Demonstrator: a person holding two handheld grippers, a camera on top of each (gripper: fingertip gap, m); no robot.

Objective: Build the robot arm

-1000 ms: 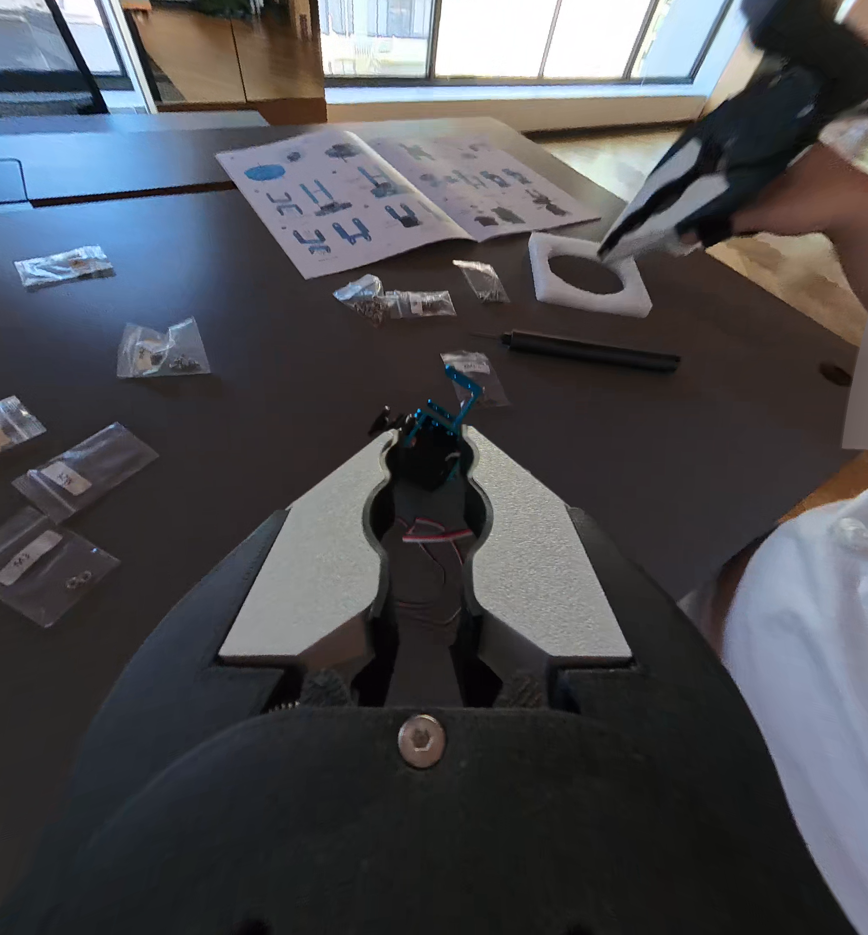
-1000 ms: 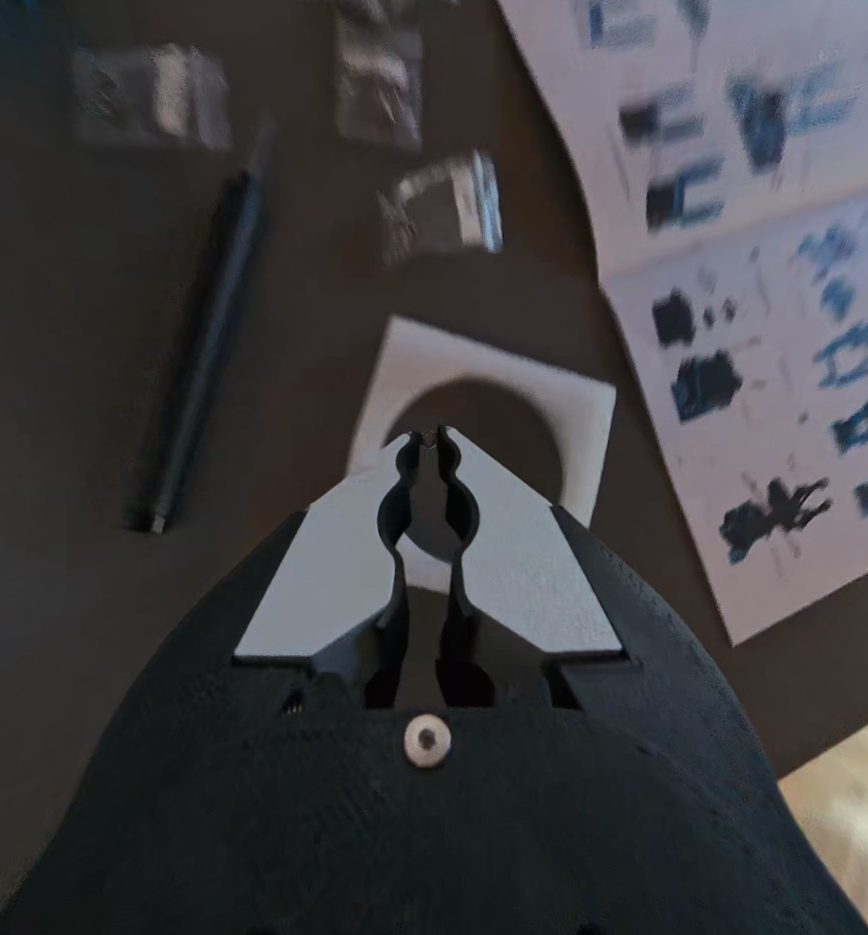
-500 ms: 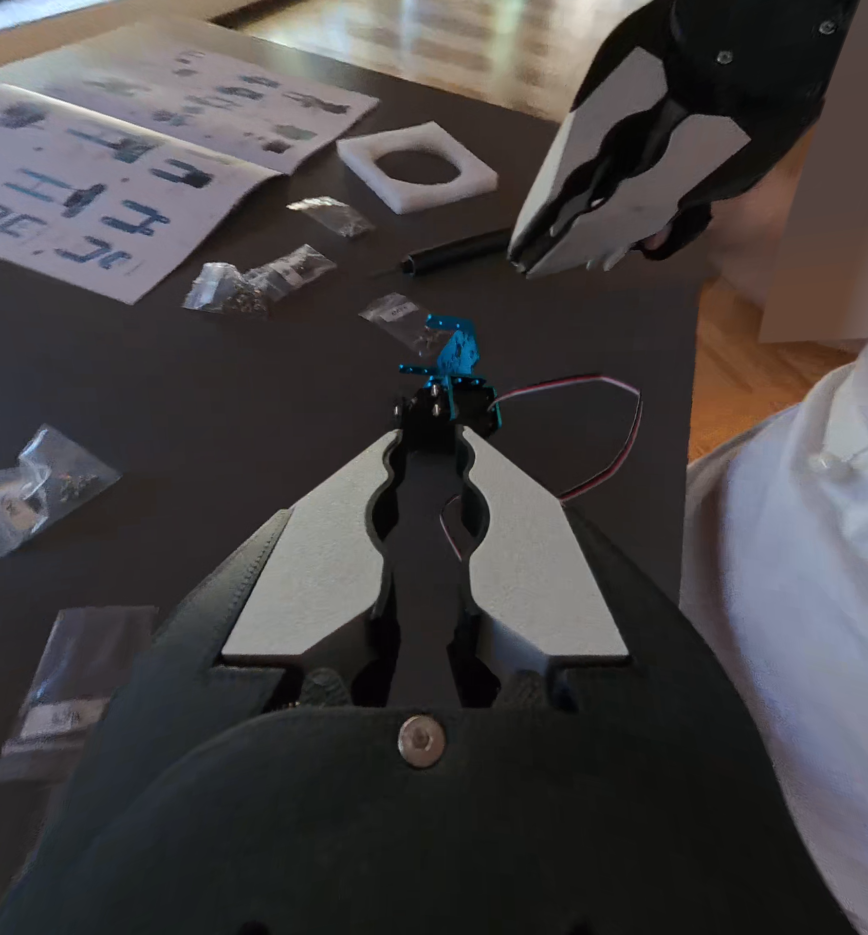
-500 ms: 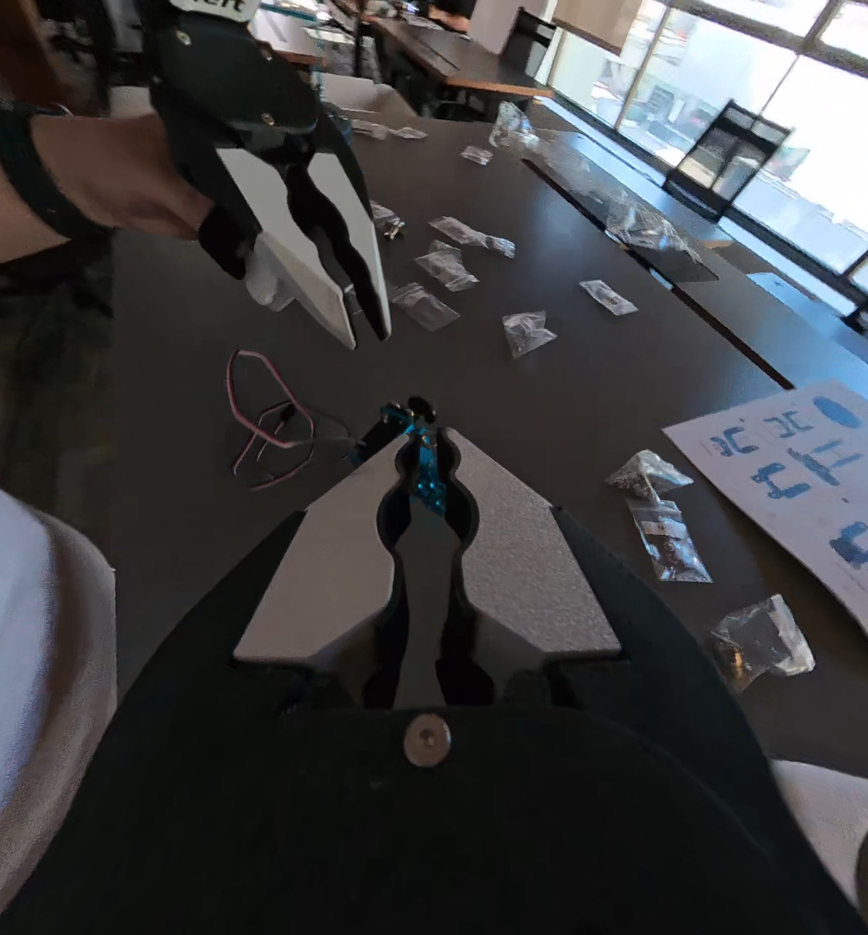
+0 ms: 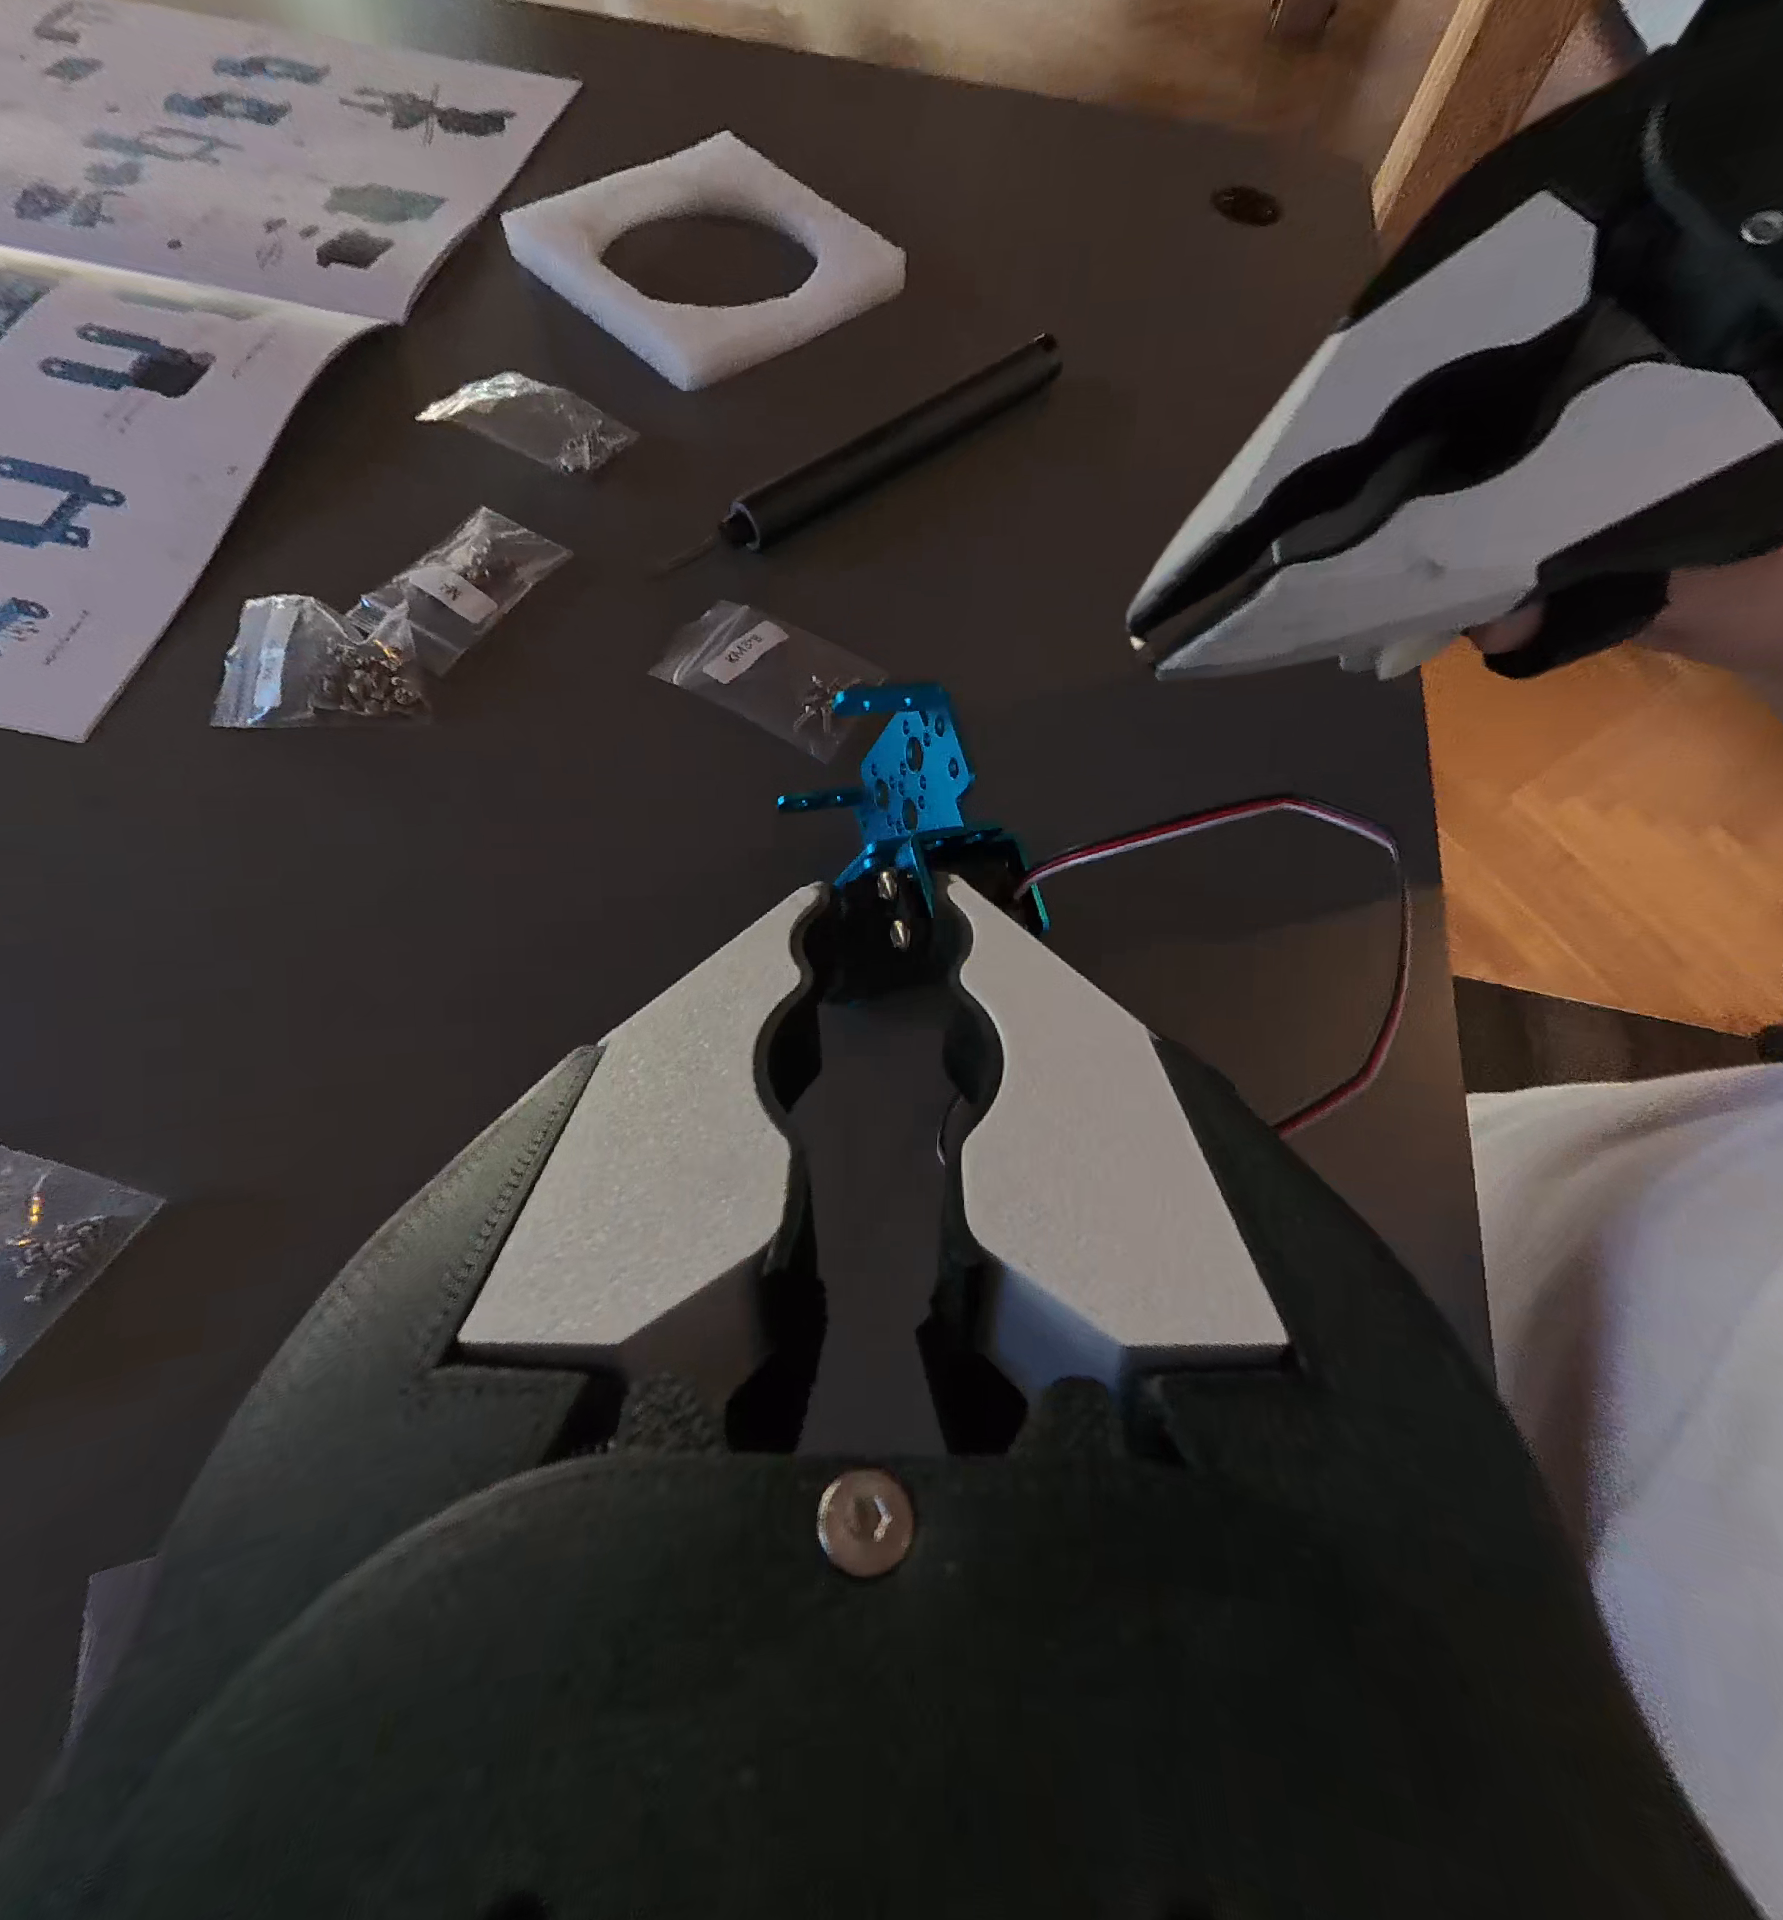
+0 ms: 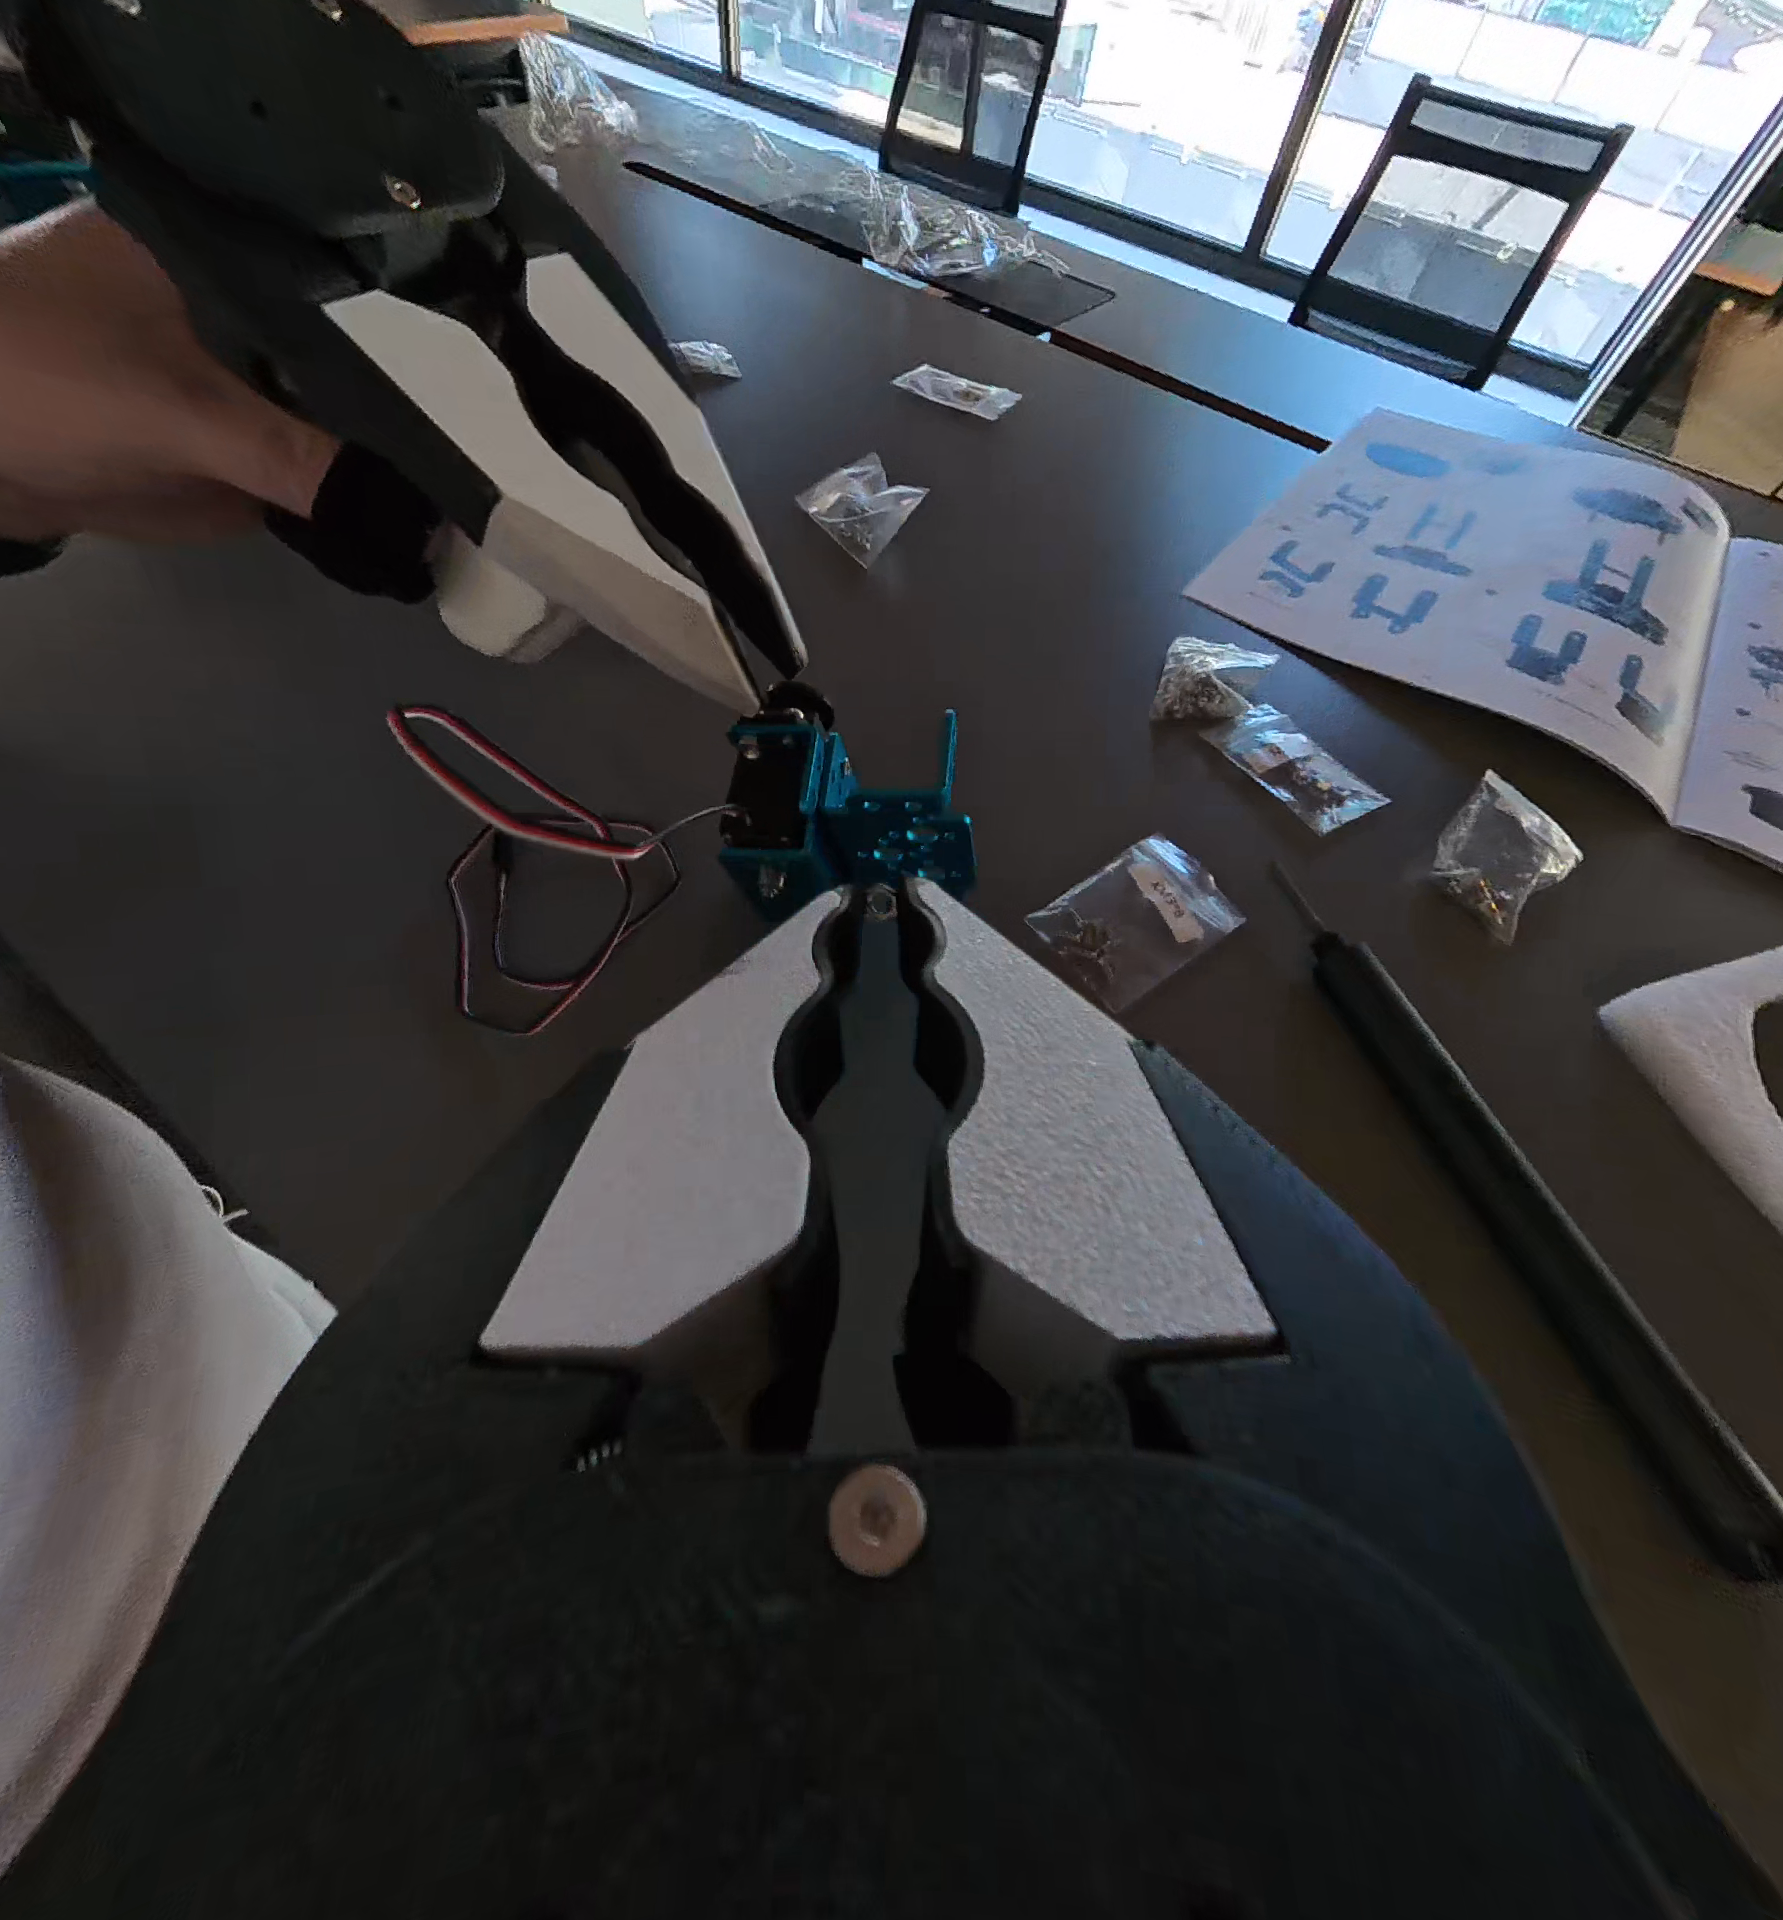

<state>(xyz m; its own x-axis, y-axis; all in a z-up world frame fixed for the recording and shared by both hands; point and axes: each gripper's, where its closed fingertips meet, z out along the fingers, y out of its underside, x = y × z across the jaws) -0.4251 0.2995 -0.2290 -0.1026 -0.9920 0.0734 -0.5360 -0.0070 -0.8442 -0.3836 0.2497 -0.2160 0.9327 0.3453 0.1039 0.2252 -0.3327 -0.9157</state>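
Observation:
My left gripper (image 5: 887, 894) is shut on a black servo (image 5: 882, 935) with a blue metal bracket (image 5: 908, 769) fixed to it, held just above the dark table (image 5: 451, 935). The servo's red, white and black wire (image 5: 1386, 935) loops to the right. In the right wrist view the left gripper (image 6: 778, 675) grips the servo (image 6: 762, 800) from the upper left. My right gripper (image 6: 879, 896) is shut on a small metal nut (image 6: 879, 904), right at the near edge of the blue bracket (image 6: 897, 831). The right gripper also shows in the left wrist view (image 5: 1141, 649).
A black screwdriver (image 5: 897, 442) and a white foam frame (image 5: 705, 255) lie beyond the bracket. Several small bags of screws (image 5: 762, 665) and an open booklet (image 5: 139, 312) lie to the left. The table edge and a white shirt (image 5: 1676, 1351) are on the right. Left tips to right tips: about 8 cm.
My right gripper has come from over the foam frame to the blue bracket, tips shut on the small nut. My left gripper has swung round with the servo; its wire now trails right.

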